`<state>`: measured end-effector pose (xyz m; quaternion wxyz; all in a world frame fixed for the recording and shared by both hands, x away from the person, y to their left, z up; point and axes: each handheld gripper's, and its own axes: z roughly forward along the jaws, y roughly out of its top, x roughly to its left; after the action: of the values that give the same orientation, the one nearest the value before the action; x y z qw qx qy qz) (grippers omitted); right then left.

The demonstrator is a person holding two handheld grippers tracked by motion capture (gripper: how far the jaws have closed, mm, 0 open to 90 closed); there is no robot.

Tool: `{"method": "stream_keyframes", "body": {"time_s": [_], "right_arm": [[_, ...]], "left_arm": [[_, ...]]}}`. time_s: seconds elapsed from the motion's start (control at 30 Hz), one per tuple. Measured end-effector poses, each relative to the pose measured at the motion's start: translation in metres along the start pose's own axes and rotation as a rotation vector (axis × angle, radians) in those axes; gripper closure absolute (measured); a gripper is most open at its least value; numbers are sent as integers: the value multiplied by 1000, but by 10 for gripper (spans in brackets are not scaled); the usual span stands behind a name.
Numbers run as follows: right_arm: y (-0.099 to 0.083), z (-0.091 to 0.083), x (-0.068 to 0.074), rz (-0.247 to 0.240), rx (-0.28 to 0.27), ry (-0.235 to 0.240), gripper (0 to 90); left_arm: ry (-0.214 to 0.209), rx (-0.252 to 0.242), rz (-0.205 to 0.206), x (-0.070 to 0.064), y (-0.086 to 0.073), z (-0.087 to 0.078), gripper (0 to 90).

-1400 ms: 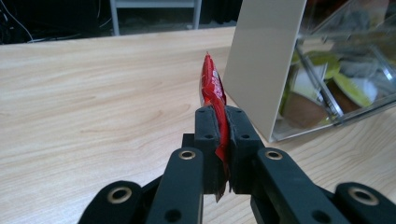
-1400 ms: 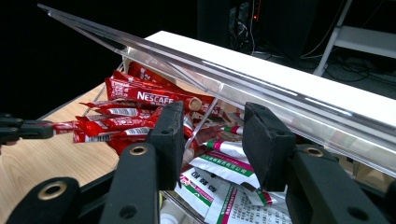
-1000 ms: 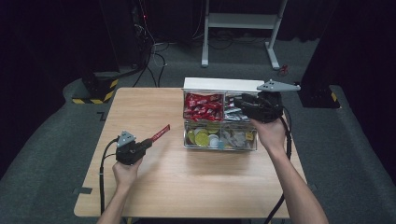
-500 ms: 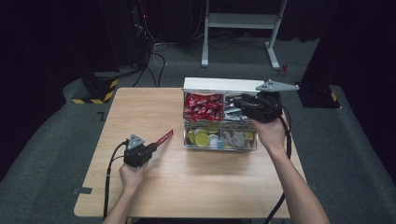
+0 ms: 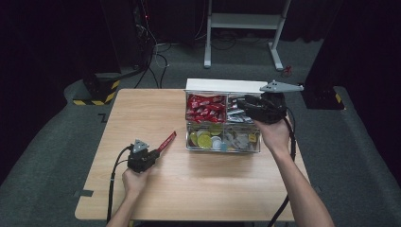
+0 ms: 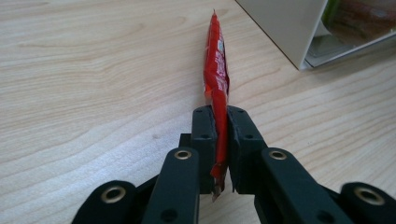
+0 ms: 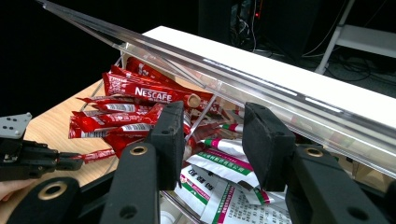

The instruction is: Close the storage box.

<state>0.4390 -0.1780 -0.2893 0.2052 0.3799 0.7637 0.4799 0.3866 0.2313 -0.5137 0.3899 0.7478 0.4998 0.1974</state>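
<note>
We held our left gripper (image 5: 152, 155) low over the table's near left, its jaws clamped tight. Our right gripper (image 5: 253, 107) hovered farther forward on an outstretched forearm, its jaws parted.

Your two handheld grippers: the left gripper (image 5: 155, 152) at lower left of the high view, the right gripper (image 5: 243, 101) at upper right. Both are matte black, with brass-ringed pivot screws, flat jaw pads, grey three-cornered top plates and trailing black cables. Your forearms are bare.
</note>
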Motion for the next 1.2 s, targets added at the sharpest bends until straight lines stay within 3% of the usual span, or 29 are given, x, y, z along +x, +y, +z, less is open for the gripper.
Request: {"method": "stream_keyframes", "body": {"time_s": [0.23, 0.4, 0.6, 0.83, 0.93, 1.03, 1.2], "right_arm": [[0, -2, 1, 2, -4, 2, 586], [0, -4, 2, 2, -4, -4, 586], [2, -8, 2, -8, -2, -9, 583], [0, -15, 2, -7, -24, -5, 573], [-2, -17, 1, -1, -24, -4, 570], [-5, -19, 1, -3, -28, 2, 567], [-12, -21, 0, 6, -20, 7, 565]], "left_arm": [[-13, 27, -5, 2, -3, 3, 778], [-10, 46, -6, 2, -5, 2, 680], [-6, 2, -27, 7, -9, -12, 506], [6, -56, -76, 25, -19, -39, 442], [27, -58, -89, 34, -24, -47, 431], [127, -24, -39, 38, -33, -51, 424], [191, 21, -38, 46, -46, -48, 421]]}}
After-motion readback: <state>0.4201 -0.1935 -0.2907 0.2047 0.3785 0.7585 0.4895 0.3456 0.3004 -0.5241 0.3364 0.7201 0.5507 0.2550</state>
